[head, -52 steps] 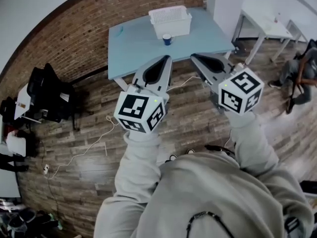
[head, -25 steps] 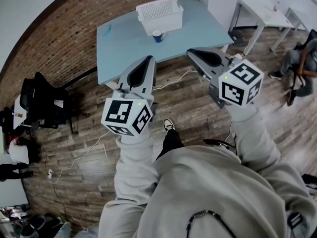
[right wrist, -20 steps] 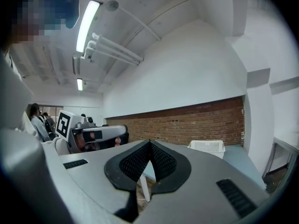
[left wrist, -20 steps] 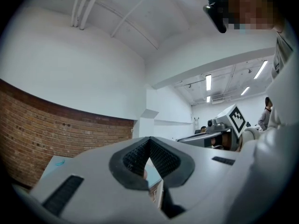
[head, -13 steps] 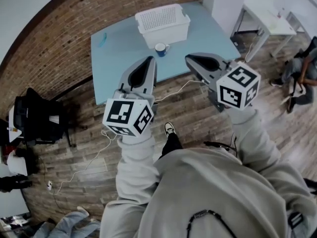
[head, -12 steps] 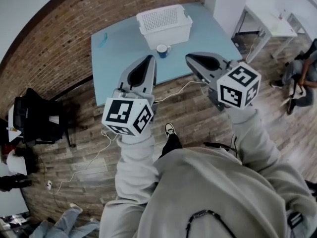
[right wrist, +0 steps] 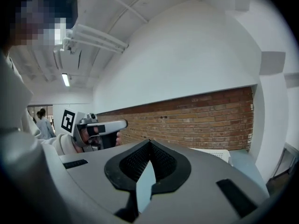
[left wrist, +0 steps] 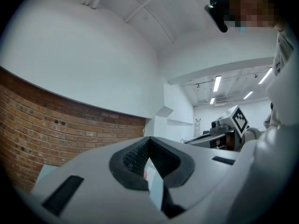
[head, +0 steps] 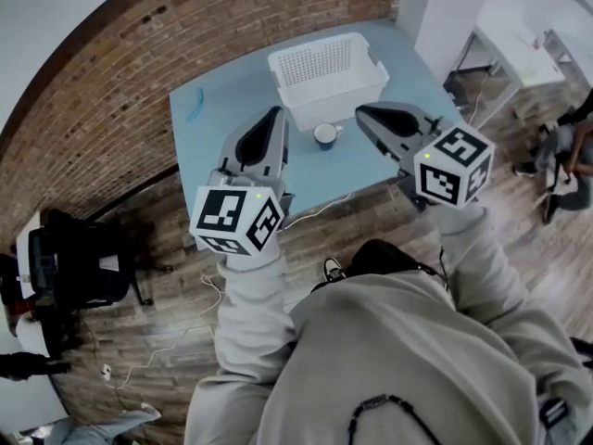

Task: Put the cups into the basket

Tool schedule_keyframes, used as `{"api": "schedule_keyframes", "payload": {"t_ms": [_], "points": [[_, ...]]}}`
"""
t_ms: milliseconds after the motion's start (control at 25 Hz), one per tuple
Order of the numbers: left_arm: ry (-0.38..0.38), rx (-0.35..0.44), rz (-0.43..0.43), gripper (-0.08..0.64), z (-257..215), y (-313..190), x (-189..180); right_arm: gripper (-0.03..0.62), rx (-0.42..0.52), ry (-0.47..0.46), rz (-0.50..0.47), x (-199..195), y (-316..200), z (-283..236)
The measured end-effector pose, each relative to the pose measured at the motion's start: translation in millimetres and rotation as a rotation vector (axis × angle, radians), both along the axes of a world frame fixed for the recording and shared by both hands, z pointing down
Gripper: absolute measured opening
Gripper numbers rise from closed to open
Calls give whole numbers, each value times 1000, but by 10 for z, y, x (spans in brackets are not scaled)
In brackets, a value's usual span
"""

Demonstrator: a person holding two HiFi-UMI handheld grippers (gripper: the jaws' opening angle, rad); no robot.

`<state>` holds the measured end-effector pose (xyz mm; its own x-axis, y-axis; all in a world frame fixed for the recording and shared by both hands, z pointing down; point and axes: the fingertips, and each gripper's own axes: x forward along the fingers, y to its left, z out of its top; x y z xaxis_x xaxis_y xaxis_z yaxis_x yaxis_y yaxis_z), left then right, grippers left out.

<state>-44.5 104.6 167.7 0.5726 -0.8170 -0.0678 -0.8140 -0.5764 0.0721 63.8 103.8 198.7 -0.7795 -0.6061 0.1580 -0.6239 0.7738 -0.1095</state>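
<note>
A blue cup [head: 325, 135] with a white inside stands on the light blue table [head: 232, 100], just in front of the white slatted basket [head: 326, 74]. My left gripper [head: 274, 113] is held up left of the cup, over the table's front part, shut with nothing in it. Right of the cup, my right gripper [head: 362, 112] is raised too, also shut and empty. The cup lies between the two tips and below them. In the left gripper view the left gripper [left wrist: 148, 139] points at a brick wall. In the right gripper view the right gripper [right wrist: 149, 142] shows a corner of the basket [right wrist: 218, 155] beyond it.
A small teal object [head: 195, 103] lies at the table's far left. A brick wall [head: 139, 54] runs behind the table. A white table [head: 542, 54] and a seated person [head: 567, 146] are at the right. A black chair [head: 65, 262] stands left, and a cable [head: 320, 207] crosses the wooden floor.
The table, basket and cup have come closer and lower in the head view. Both gripper tips now reach over the table's front edge, beside the cup. Both stay shut.
</note>
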Motion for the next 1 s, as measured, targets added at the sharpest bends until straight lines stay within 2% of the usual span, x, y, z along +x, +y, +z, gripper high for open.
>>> {"api": "schedule_keyframes", "payload": {"t_ms": [120,360,560,680,800,1000], "points": [[-7,-10,17,-5,56,-340,48,8,-6,13,-11,-6,-345,23],[-23,-9,12,-5,56,-1154,51,8,42,-27,27,2,-1301,-131],[-30,6,-17,-5,-33,-1827,120,8,35,-3,-28,57,-1986,-163],[-37,-8,-34,-5,-12,-2200,187,8,19,-25,-52,115,-2328,-175],[-54,-43,-44,-5,98,-2483,221,8,4,-49,-64,95,-2619,-134],[-43,-64,-75,-5,149,-2711,2,8,-11,-46,-80,-172,-2918,-26]]}}
